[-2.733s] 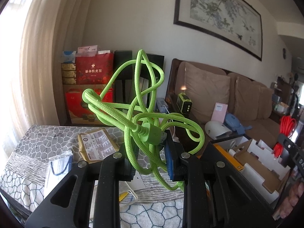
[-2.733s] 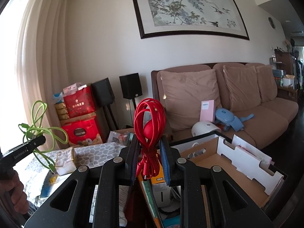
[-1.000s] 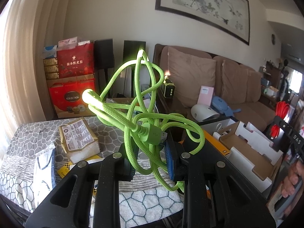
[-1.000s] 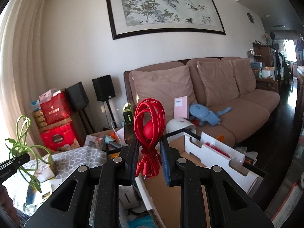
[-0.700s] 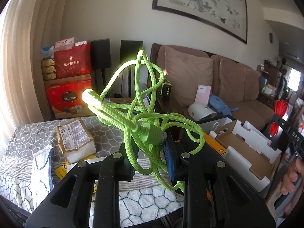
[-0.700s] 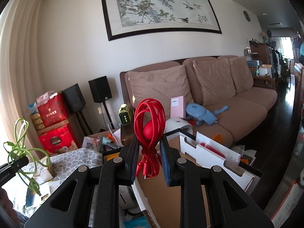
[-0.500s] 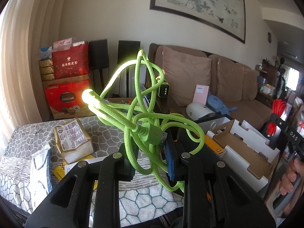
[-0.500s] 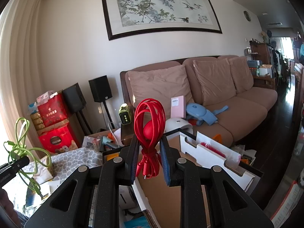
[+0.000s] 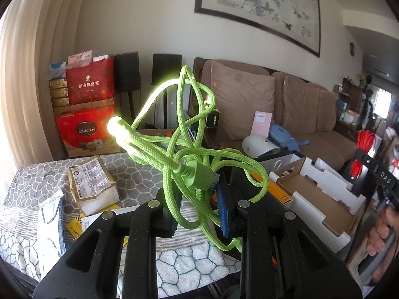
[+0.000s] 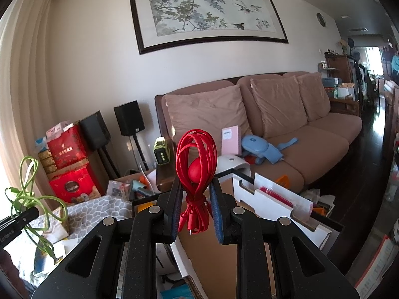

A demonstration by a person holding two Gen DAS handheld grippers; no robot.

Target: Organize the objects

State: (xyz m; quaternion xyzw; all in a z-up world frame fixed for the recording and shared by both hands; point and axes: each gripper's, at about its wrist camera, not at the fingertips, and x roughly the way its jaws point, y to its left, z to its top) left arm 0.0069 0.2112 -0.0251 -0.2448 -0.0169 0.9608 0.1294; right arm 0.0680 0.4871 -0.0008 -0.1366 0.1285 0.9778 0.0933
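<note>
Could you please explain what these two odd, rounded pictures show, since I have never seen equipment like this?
There is no robot here: a person carries a two-fingered tool in each hand, each with a wide-angle camera looking along its fingers. The left camera shows the left tool pinching a tangled green cable above a table with packets on it. The right camera shows the right tool pinching a coiled red cable over a cardboard box. A sofa stands behind.

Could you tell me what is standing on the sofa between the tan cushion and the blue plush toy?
A pink box stands there, upright against the sofa back, clearest in the right wrist view.
</note>
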